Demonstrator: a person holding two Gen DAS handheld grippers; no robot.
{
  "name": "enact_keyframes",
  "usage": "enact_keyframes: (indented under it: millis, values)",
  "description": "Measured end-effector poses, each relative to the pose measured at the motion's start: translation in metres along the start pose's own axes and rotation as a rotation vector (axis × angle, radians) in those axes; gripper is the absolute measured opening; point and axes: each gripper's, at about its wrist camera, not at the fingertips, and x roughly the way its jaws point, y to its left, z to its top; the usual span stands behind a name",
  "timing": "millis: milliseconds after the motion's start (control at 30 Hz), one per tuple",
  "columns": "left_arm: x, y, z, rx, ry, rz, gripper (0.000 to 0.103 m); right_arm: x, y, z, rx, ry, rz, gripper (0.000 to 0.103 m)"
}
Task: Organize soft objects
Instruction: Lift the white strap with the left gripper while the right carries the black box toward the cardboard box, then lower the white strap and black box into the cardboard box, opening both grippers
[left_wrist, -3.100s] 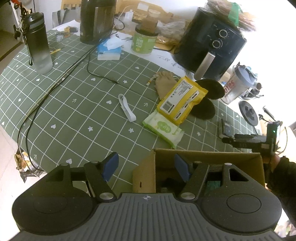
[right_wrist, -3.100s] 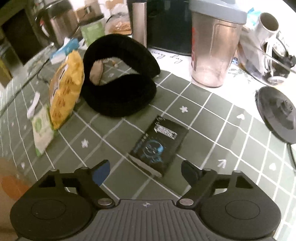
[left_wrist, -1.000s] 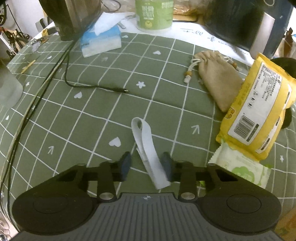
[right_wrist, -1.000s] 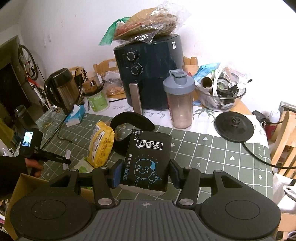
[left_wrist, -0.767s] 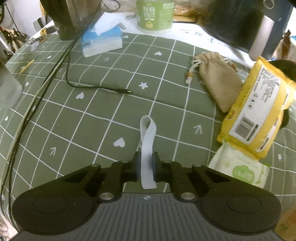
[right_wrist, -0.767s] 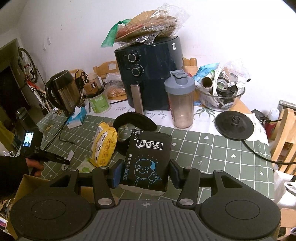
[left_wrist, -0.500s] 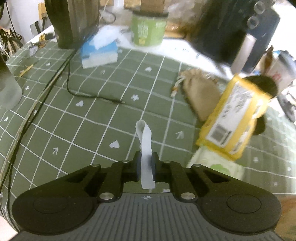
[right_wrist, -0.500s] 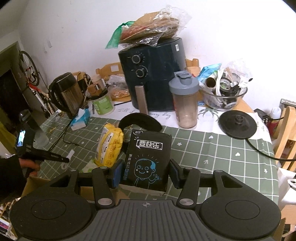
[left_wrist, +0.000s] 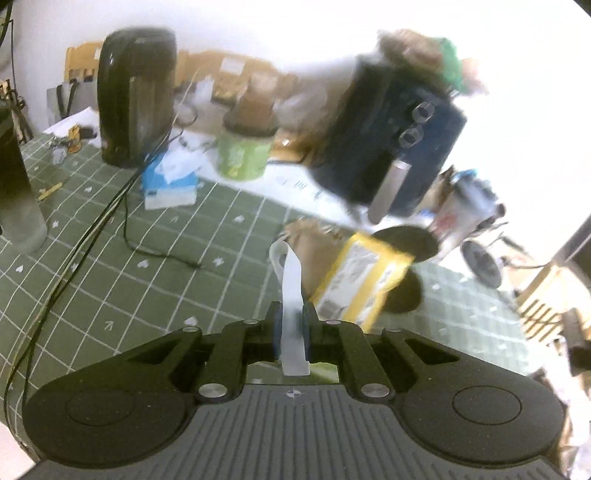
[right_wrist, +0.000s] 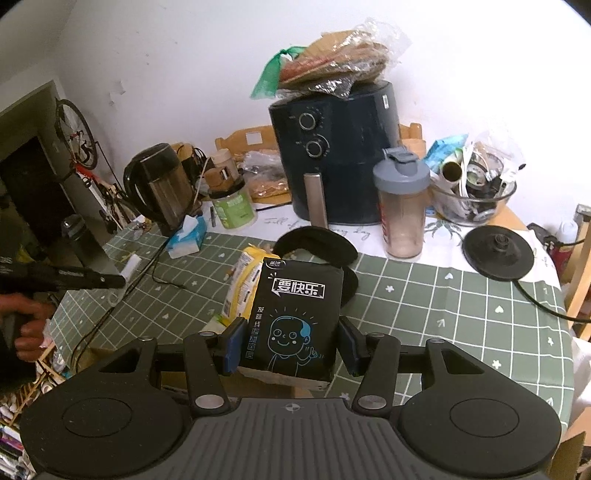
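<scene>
The left gripper (left_wrist: 291, 334) is clamped on a white strap (left_wrist: 290, 291), lifted clear of the table (left_wrist: 147, 280); the strap's long axis runs straight out along the fingers, its loop end forward; the right gripper (right_wrist: 291, 345) is closed on a black pack (right_wrist: 297, 325), held upright. The cardboard box (right_wrist: 92, 356) lies low and close under both grippers — seemingly nearer the left hand (right_wrist: 29, 328), so the strap probably goes in first; the yellow bag (left_wrist: 364, 280) waits on the table.

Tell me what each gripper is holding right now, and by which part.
The left gripper pinches the white strap near its loose lower end, loop pointing up. The right gripper clamps the black tissue pack across its lower side edges.
</scene>
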Motion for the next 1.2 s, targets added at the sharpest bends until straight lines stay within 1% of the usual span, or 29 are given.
enact_keyframes:
  millis: [133, 333, 467, 600, 733, 867, 1067, 1200]
  values:
    - [-0.027, -0.011, 0.001, -0.014, -0.045, -0.072, 0.012, -0.006, 0.007, 0.001, -0.002, -0.004, 0.005, 0.055]
    - [-0.051, -0.03, -0.007, -0.004, -0.079, -0.168, 0.012, -0.014, 0.026, 0.0, -0.032, -0.004, 0.024, 0.055]
    - [-0.063, -0.043, -0.013, 0.005, -0.106, -0.214, 0.012, -0.018, 0.036, 0.006, -0.066, -0.018, 0.048, 0.055]
    - [-0.072, -0.055, -0.02, 0.007, -0.134, -0.242, 0.012, -0.021, 0.044, 0.016, -0.103, -0.04, 0.079, 0.055]
    - [-0.077, -0.064, -0.025, -0.007, -0.153, -0.245, 0.012, -0.019, 0.046, 0.023, -0.127, -0.052, 0.118, 0.055]
    - [-0.087, -0.074, -0.028, -0.029, -0.17, -0.227, 0.012, -0.027, 0.051, 0.023, -0.169, -0.067, 0.153, 0.055]
    - [-0.114, -0.085, -0.031, -0.041, -0.184, -0.182, 0.012, -0.045, 0.049, 0.009, -0.196, -0.081, 0.188, 0.055]
    - [-0.124, -0.089, -0.035, -0.05, -0.168, -0.15, 0.012, -0.049, 0.045, -0.003, -0.202, -0.061, 0.201, 0.055]
